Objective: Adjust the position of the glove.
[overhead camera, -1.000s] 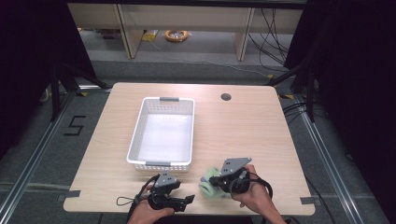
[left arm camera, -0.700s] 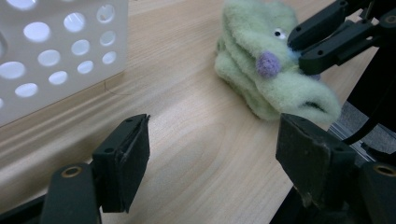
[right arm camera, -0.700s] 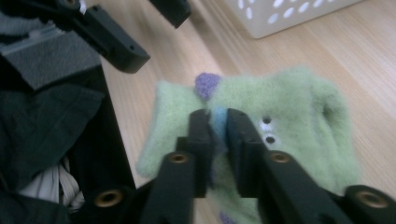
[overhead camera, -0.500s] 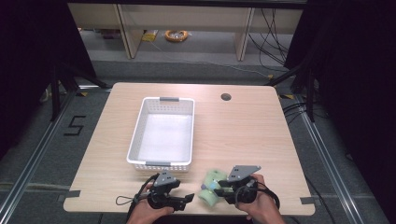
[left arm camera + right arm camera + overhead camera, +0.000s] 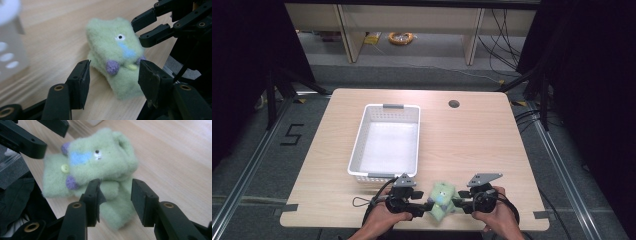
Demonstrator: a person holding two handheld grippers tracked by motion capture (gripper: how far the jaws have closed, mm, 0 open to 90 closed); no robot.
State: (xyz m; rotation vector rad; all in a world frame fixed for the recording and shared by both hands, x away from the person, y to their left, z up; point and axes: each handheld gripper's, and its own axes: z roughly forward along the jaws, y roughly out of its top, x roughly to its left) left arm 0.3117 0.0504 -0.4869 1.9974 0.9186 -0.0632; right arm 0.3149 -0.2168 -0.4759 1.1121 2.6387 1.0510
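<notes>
Two grippers sit on either side of the soft green felt toy animal (image 5: 441, 199) with a blue nose and purple dots. The toy lies on the wooden table (image 5: 472, 140), just in front of the white plastic basket (image 5: 386, 141), near its front right corner.

Your right gripper (image 5: 462, 205) has just been opening. A second ago it pinched the toy. Now its jaws stand apart and the toy rests loose between them.

Your left gripper (image 5: 424, 207) has just been closing in. Its jaws stand around the toy but do not press it yet.

It looks like you are passing the toy to your left gripper, maybe for the basket.
</notes>
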